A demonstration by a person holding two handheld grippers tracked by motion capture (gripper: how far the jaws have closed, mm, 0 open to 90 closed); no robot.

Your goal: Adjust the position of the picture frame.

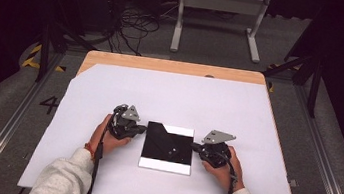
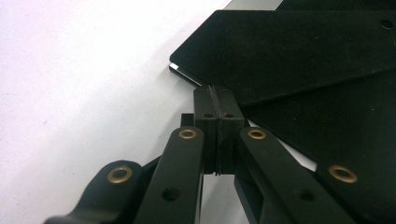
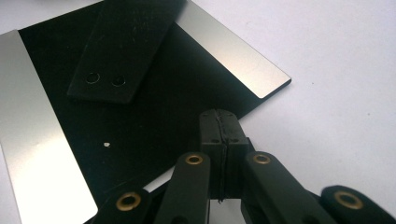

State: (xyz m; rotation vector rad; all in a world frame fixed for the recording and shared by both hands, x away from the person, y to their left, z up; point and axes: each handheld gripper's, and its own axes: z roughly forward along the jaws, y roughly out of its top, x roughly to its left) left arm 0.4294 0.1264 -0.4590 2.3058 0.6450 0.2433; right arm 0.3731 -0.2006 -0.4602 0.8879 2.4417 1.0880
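The desk (image 1: 275, 141), under a white sheet with a strip of bare wood at its 12 o'clock edge, carries one work item: a flat black panel (image 1: 167, 147) with pale metallic bands along two opposite edges. It lies flat at about 6 o'clock of the desk's middle, between the two hands. In the high view its slightly longer axis runs from 12 to 6 o'clock, with the bands at those two ends. In the right claw view a narrower black strip (image 3: 123, 51) with two holes lies over the panel, its holed end pointing inward from the panel's far edge.

The left claw (image 1: 141, 130) sits at the panel's 9 o'clock edge, jaws fully closed on nothing, tips just meeting the panel's corner in the left claw view (image 2: 216, 100). The right claw (image 1: 195, 146) sits at the 3 o'clock edge, likewise closed and empty, tips at the panel's border in its own view (image 3: 219, 123).

Judged step: both claws are stationed at opposite edges, with no grip yet taken. The next move would require opening the jaws, then working a tip beneath the thin edge; the panel lies flush, so little purchase is available and it may slide on the sheet.
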